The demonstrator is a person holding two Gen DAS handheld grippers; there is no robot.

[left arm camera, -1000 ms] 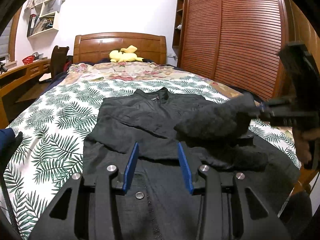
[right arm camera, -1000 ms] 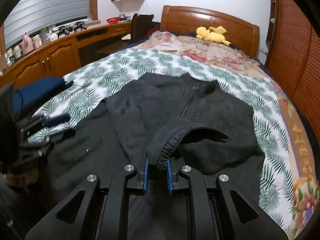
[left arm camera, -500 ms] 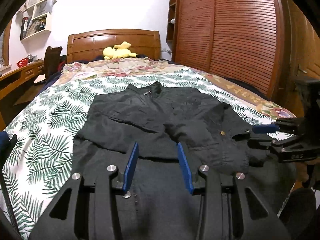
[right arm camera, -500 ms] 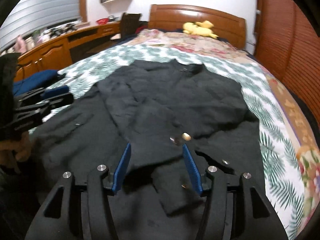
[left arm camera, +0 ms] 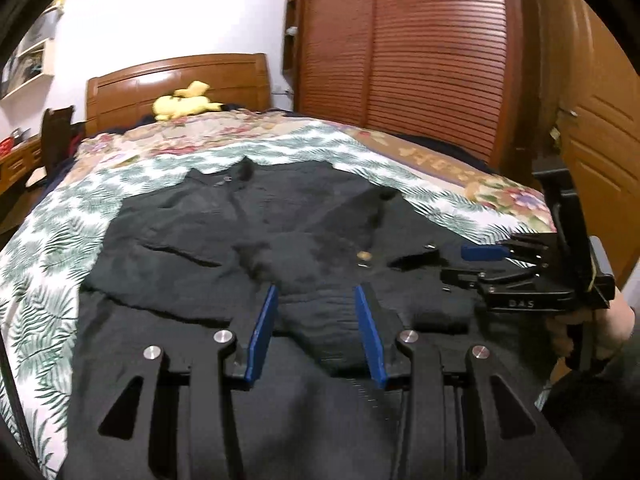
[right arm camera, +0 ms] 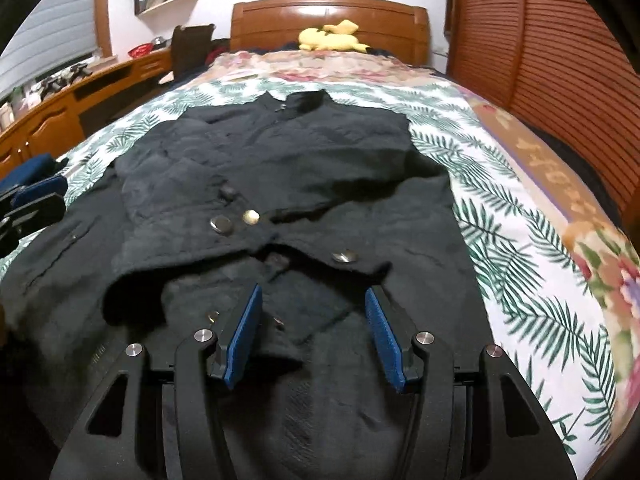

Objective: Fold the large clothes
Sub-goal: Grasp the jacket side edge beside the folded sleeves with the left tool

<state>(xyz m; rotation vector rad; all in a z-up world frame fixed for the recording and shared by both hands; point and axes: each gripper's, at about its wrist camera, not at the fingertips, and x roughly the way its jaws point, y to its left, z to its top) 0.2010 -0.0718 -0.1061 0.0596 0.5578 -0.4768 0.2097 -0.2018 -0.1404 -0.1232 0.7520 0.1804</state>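
Note:
A black jacket (left arm camera: pixel 280 232) lies spread face up on the bed, collar toward the headboard, with its sleeves folded in across the chest. My left gripper (left arm camera: pixel 316 320) hovers open over the lower front, with nothing pressed between its blue pads. In the right wrist view the jacket (right arm camera: pixel 288 152) shows metal snaps (right arm camera: pixel 251 217) near its middle. My right gripper (right arm camera: pixel 314 320) is open above the hem area, fabric below it but not pinched. The right gripper (left arm camera: pixel 468 264) also shows at the jacket's right edge, held by a hand. The left gripper (right arm camera: pixel 44 198) sits at the jacket's left edge.
The palm-leaf bedspread (right arm camera: pixel 520 208) surrounds the jacket, with a floral blanket behind it. A yellow plush toy (right arm camera: pixel 332 38) rests by the wooden headboard (left arm camera: pixel 180 80). Slatted wardrobe doors (left arm camera: pixel 420 60) stand on the right. A wooden desk (right arm camera: pixel 60 108) and a chair are on the left.
My right gripper opened and let go of the sleeve cuff, which now lies flat across the jacket. Both grippers shifted toward the jacket's near end, and the right one sank lower.

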